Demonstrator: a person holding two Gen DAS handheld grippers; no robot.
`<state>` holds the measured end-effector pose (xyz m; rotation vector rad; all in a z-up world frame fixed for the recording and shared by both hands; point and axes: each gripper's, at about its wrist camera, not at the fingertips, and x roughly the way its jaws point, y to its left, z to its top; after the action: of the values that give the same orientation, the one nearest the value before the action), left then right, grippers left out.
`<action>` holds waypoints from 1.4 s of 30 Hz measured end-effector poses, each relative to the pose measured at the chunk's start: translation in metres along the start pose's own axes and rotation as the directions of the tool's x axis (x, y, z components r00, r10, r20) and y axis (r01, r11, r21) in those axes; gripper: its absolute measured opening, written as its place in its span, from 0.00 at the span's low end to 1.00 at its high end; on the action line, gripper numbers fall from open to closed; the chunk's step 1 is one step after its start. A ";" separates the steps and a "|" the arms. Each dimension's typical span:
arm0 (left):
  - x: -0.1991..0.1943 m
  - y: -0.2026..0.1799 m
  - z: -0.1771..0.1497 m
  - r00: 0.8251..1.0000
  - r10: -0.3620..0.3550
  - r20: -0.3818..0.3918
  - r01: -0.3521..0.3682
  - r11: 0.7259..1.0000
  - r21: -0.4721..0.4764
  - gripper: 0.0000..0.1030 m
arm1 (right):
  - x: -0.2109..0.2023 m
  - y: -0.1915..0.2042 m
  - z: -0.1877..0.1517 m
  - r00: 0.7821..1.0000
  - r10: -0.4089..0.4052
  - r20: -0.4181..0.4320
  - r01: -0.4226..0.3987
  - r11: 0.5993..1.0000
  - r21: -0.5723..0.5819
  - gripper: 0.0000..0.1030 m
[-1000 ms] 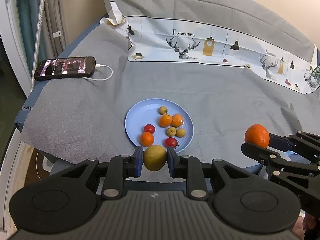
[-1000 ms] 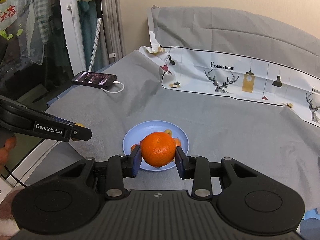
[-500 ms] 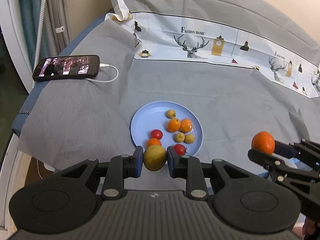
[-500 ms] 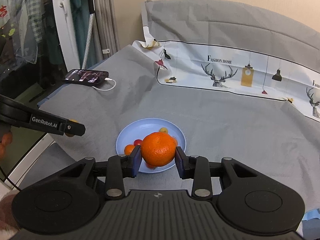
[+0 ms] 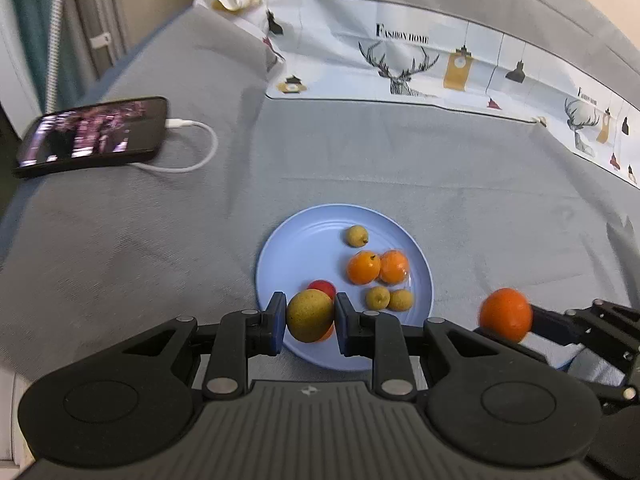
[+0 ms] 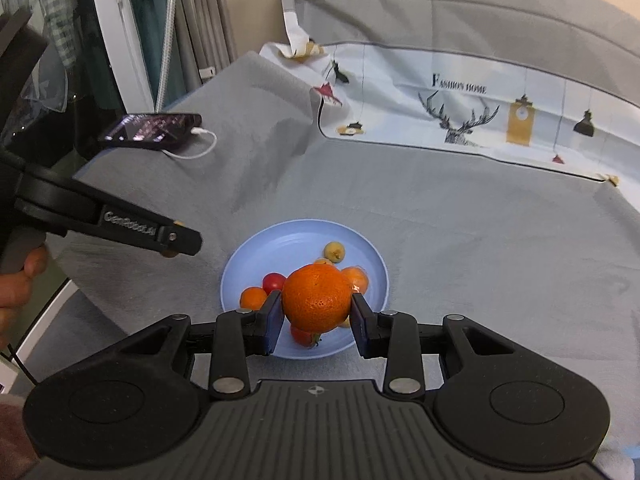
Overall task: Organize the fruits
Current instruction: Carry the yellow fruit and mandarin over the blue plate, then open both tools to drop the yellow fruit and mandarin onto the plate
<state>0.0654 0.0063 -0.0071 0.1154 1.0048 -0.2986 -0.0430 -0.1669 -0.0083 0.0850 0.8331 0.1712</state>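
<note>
Plate (image 5: pixel 280 252) already holds small fruit; your left gripper (image 5: pixel 310 317) grips a pear (image 5: pixel 309 315), your right gripper (image 6: pixel 316 307) an orange (image 6: pixel 316 298), both over it, unplaced.

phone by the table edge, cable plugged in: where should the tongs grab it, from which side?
Judging by its flat, screen-up pose, grip the black rectangular phone across its two long edges from above, near the end away from the white charging cable. Its thin slab offers no other purchase on the grey tablecloth.

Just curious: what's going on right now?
Left claw shut on pear. Right claw shut on orange. Plate below, partly full.
</note>
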 end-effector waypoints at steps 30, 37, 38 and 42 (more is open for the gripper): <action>0.057 0.000 0.027 0.996 0.064 0.063 -0.072 0.987 0.143 1.00 | 0.073 -0.012 0.018 0.995 -0.059 -0.086 0.052 0.995 -0.083 0.90; 0.005 -0.001 -0.017 0.990 0.123 0.068 -0.130 0.986 0.105 1.00 | 0.020 -0.007 -0.004 0.994 -0.058 -0.088 0.056 0.998 -0.020 0.95; -0.001 0.000 -0.021 0.990 0.124 0.067 -0.130 0.988 0.089 1.00 | 0.013 -0.004 -0.006 0.995 -0.063 -0.075 0.061 0.998 -0.030 0.96; -0.019 -0.002 -0.034 0.988 0.150 0.038 -0.152 0.987 0.051 1.00 | -0.011 0.000 -0.008 0.996 -0.087 -0.026 0.086 0.996 -0.032 0.97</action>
<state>0.0275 0.0159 -0.0090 0.2333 0.9485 -0.1880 -0.0561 -0.1685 -0.0056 0.0177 0.8593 0.1034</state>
